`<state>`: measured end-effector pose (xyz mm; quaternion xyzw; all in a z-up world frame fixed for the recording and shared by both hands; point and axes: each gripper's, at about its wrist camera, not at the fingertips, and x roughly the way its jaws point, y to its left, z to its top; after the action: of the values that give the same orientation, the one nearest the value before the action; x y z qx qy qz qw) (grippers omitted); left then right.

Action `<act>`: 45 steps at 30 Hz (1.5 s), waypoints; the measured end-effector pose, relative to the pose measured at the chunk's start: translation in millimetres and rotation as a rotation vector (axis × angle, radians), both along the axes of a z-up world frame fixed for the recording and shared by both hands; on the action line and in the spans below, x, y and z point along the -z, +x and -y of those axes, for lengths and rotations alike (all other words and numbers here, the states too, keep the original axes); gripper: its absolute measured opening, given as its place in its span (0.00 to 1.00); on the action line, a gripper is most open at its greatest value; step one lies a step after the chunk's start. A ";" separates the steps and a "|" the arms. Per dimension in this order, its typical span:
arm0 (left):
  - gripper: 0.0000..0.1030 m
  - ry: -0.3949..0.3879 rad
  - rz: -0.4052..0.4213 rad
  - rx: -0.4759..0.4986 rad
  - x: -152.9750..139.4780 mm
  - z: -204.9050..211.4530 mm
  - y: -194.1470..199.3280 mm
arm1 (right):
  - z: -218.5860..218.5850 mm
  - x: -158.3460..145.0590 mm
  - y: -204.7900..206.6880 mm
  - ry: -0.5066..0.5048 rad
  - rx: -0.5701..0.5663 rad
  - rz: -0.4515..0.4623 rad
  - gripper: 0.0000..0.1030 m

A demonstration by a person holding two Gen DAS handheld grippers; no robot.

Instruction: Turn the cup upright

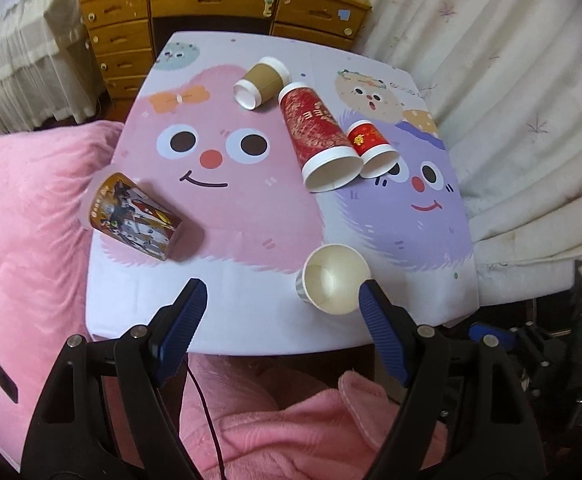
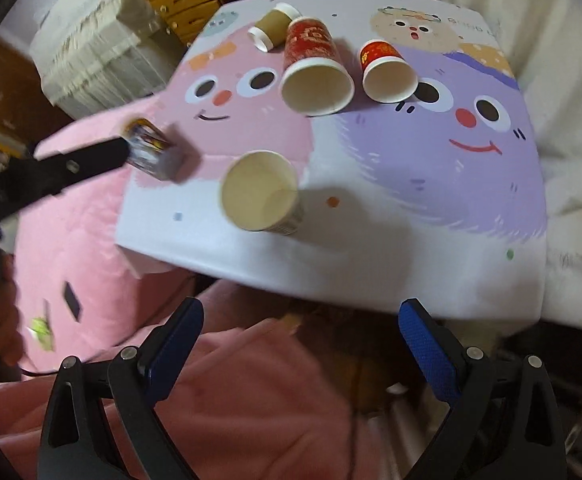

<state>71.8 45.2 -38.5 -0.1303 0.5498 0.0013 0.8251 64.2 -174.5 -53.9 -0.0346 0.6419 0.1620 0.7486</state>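
Note:
Several paper cups lie on their sides on a cartoon-print table (image 1: 251, 320). A pale cup (image 1: 333, 280) lies near the front edge, mouth toward me; it also shows in the right wrist view (image 2: 261, 196). A picture-printed cup (image 1: 131, 216) lies at the left edge (image 2: 153, 154). A tall red cup (image 1: 317, 136), a small red cup (image 1: 371, 148) and a brown cup (image 1: 261, 82) lie farther back. My left gripper (image 1: 283, 296) is open and empty, just before the front edge, its right finger beside the pale cup. My right gripper (image 2: 301, 316) is open and empty, short of the table.
A pink quilt (image 1: 23, 220) lies left of and below the table. A wooden dresser (image 1: 219, 4) stands behind it. White curtains (image 1: 523, 120) hang at the right. The left gripper's arm (image 2: 51, 172) reaches in from the left in the right wrist view.

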 end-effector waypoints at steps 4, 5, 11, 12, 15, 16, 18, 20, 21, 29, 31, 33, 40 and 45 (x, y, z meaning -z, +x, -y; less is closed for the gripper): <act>0.74 0.049 0.040 0.000 -15.2 11.0 -10.8 | 0.6 -41.7 -17.8 -0.047 0.031 0.167 0.96; 0.74 0.069 0.054 0.006 -18.9 15.3 -13.7 | 3.2 -51.0 -19.9 -0.031 0.051 0.194 0.96; 0.74 0.143 0.123 0.022 -32.2 30.3 -28.7 | 13.9 -78.3 -26.0 -0.007 0.155 0.269 0.96; 0.74 0.148 0.130 0.019 -32.7 31.6 -30.4 | 16.0 -79.5 -27.8 0.020 0.172 0.277 0.96; 0.74 0.162 0.143 0.014 -33.4 34.1 -35.1 | 17.8 -84.4 -29.5 0.050 0.195 0.302 0.98; 0.74 0.163 0.153 0.012 -35.2 34.3 -37.1 | 17.8 -85.3 -29.1 0.045 0.191 0.304 0.99; 0.74 0.163 0.176 -0.003 -38.9 32.6 -39.1 | 16.5 -86.2 -31.8 0.036 0.181 0.308 1.00; 0.80 0.152 0.188 -0.012 -41.1 29.9 -40.9 | 14.7 -84.8 -32.6 0.021 0.180 0.313 1.00; 0.81 0.150 0.189 -0.014 -41.3 29.6 -41.3 | 13.8 -83.1 -31.4 0.017 0.180 0.314 1.00; 0.88 0.157 0.184 -0.041 -39.5 28.6 -43.0 | 2.4 -82.7 -32.6 -0.016 0.146 0.345 1.00; 0.92 0.163 0.179 -0.047 -39.0 27.3 -43.1 | 0.4 -84.4 -33.7 -0.023 0.144 0.359 1.00; 0.95 0.162 0.173 -0.053 -38.5 25.2 -43.0 | 0.4 -85.8 -33.8 -0.023 0.148 0.364 1.00; 0.97 0.159 0.165 -0.056 -37.3 24.7 -39.4 | 0.4 -88.7 -33.9 -0.033 0.150 0.373 1.00; 0.97 0.159 0.166 -0.055 -37.5 25.3 -36.9 | 2.8 -89.7 -29.8 -0.037 0.164 0.364 1.00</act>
<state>34.9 19.9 -1.0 -0.0792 0.4739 0.0567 0.8752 34.4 -177.3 35.8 -0.0246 0.4995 0.0798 0.8623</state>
